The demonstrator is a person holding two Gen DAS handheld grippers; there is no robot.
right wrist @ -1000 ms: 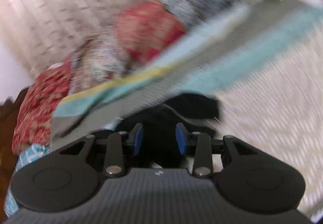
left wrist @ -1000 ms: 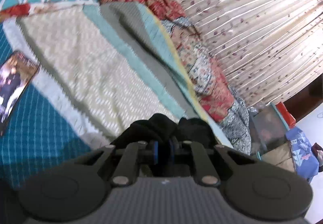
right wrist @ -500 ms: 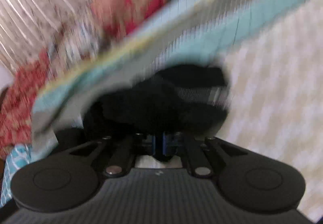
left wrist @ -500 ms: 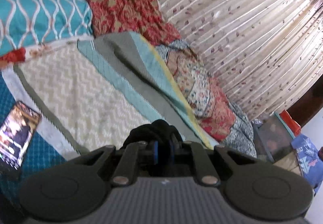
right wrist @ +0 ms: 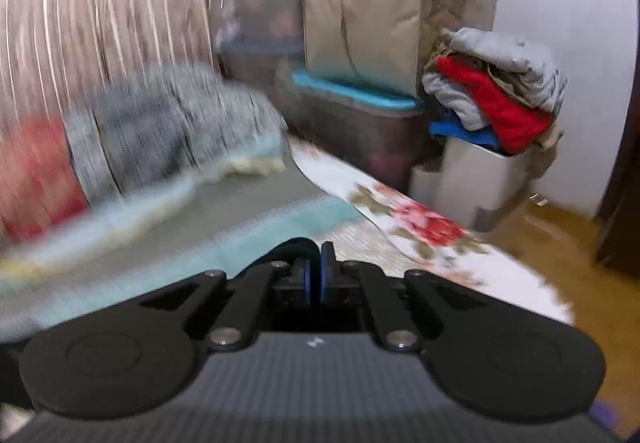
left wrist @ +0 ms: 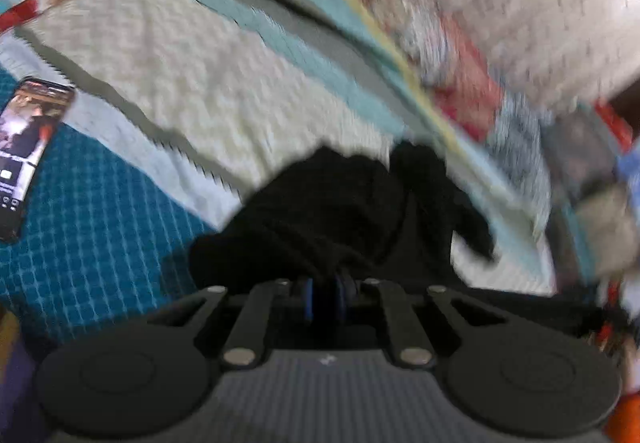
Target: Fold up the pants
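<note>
A: Status on the fold?

B: Early, I'd say. The black soft-fabric pants (left wrist: 344,211) are bunched in a heap on the bed, just fwd of the left tongs (left wrist: 325,297) in the left wrist view, at 12 o'clock from them. No flat panel or clean crease showing, so no fold looks finished.

A: Left tongs?

B: Clenched on a pinch of the black cloth; blue pads nearly together w/ fabric between.

A: Right tongs?

B: Right tongs (right wrist: 320,279) are clamped together. A dark rounded sliver sits at the tips, but can't tell if that's pants cloth or part of the tool. Right view is aimed off at the grey laundry bin (right wrist: 476,179) stuffed w/ clothes at 2 o'clock, and no pants are clearly in that view.

A: Where's the heap lying?

B: On the cream zigzag-pattern bedspread (left wrist: 192,83), near its teal and grey striped border (left wrist: 304,47). A dark smartphone w/ lit screen (left wrist: 28,147) lies well apart at 9 o'clock.

A: What's left?

B: Basically everything, my guess: spread flat, leg over leg, then fold lengthwise. Frames are blurry, so low confidence on detail.
</note>
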